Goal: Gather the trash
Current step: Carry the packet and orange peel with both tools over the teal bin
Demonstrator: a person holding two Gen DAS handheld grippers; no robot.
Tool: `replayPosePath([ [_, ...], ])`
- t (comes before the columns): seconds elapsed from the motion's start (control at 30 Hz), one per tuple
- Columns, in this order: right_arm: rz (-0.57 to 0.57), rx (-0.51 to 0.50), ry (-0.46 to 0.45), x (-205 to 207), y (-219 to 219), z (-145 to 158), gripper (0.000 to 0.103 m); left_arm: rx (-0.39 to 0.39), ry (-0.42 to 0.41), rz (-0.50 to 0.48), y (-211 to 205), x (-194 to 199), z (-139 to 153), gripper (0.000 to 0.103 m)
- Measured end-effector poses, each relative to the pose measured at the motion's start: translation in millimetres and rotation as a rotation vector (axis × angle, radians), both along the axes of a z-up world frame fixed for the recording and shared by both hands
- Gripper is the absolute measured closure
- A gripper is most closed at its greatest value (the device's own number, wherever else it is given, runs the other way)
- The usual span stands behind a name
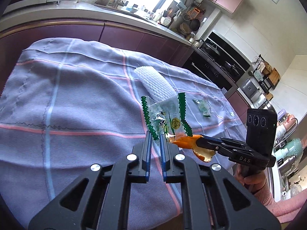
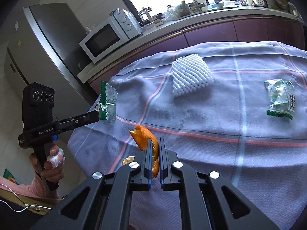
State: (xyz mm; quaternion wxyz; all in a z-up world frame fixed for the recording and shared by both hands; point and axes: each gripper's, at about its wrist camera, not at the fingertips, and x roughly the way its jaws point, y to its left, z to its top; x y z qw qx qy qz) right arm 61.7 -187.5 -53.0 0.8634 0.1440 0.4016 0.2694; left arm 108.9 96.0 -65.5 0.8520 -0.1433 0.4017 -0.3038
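My left gripper [image 1: 155, 136] is shut on a clear plastic wrapper with green zigzag edges [image 1: 165, 115] and holds it above the table; the same wrapper shows in the right wrist view [image 2: 107, 103]. My right gripper [image 2: 155, 143] is shut on a curled orange peel [image 2: 145, 138], also lifted; the peel shows in the left wrist view [image 1: 190, 143]. A white foam fruit net [image 2: 190, 76] and a second green wrapper [image 2: 280, 99] lie on the cloth-covered table [image 2: 211, 134].
A kitchen counter [image 1: 96, 13] with a microwave [image 2: 107, 36] runs behind the table. A steel fridge [image 2: 48, 44] stands at its left end. A stove and cluttered shelves [image 1: 230, 67] are on the right.
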Motion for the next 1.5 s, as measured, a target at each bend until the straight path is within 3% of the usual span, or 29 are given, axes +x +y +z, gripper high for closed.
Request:
replayPosePath([
  [0.67,0.239,0.067,-0.063,47.0,117.2,28.3,0.098,0.030,-0.092,0.288,128.2,-57.1,38.0,0.094],
  [1.17,0.364,0.063,-0.059,70.8,190.3,37.7,0.098,0.044,-0.114,0.530,224.9,-99.8,48.9,0.094],
  [1.5,0.441,0.051,-0.069,80.3,233.7,43.6,0.098,0.054,-0.114,0.631,261.5,-106.4,49.1,0.094],
])
